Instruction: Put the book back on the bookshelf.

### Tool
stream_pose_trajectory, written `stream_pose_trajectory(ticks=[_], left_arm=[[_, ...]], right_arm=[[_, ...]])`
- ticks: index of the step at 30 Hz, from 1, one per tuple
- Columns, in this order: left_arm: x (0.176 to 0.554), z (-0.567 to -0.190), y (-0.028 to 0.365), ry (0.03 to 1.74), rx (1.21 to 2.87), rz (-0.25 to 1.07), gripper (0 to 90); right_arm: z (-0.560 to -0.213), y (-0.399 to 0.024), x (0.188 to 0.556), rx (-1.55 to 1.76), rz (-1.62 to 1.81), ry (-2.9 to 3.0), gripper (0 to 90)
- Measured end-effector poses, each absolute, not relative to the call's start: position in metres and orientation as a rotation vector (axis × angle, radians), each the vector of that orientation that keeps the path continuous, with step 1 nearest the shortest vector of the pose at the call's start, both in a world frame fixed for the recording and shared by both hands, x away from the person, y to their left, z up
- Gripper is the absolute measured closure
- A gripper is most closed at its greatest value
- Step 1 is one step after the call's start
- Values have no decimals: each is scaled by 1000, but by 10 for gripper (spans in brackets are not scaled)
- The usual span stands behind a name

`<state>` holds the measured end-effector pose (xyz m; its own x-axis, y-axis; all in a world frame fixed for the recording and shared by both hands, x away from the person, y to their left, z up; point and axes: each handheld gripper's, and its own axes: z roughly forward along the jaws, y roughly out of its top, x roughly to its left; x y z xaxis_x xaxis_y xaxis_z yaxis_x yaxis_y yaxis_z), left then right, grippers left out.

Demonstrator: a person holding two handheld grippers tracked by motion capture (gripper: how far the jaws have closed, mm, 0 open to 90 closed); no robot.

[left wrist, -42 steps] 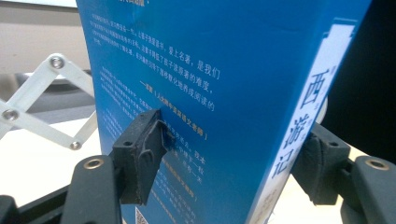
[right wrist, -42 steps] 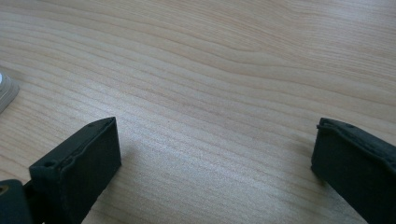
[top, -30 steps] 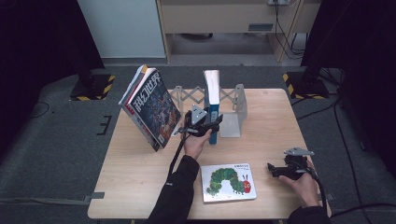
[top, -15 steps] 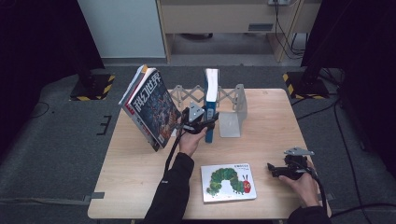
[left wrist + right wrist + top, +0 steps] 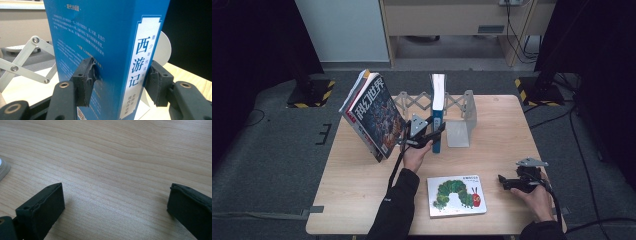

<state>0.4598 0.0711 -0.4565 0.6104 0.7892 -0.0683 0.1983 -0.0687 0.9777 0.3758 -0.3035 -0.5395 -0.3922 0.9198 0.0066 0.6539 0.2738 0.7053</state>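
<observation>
A tall blue book (image 5: pixel 438 100) stands upright in the folding rack (image 5: pixel 412 102) at the back of the table. My left gripper (image 5: pixel 437 131) reaches its lower part from the near side. In the left gripper view the jaws have just been closing with the blue book (image 5: pixel 110 45) between them. One pad (image 5: pixel 86 80) presses the cover and the other sits against the far side by the spine. My right gripper (image 5: pixel 504 182) rests at the front right, its jaws wide apart over bare wood (image 5: pixel 115 170).
A stack of large books (image 5: pixel 372 115) leans tilted at the rack's left end. A grey metal bookend (image 5: pixel 459 132) stands just right of the blue book. A caterpillar picture book (image 5: pixel 456 195) lies flat near the front edge of the wooden table (image 5: pixel 502 130).
My left hand has shifted very slightly at the foot of the blue book. The right hand and the books have kept still.
</observation>
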Motion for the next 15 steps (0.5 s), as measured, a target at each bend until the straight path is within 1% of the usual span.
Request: stream_pose_trajectory(ticks=[4, 6, 15], left_arm=[[459, -461, 72, 857, 1611, 589, 416], [459, -463, 72, 862, 1611, 585, 390], [459, -465, 72, 881, 1605, 585, 360]], right_arm=[[-540, -304, 376, 1421, 891, 2145, 15], [-539, -303, 376, 1422, 890, 2145, 14], [-540, -304, 376, 1421, 891, 2145, 14]])
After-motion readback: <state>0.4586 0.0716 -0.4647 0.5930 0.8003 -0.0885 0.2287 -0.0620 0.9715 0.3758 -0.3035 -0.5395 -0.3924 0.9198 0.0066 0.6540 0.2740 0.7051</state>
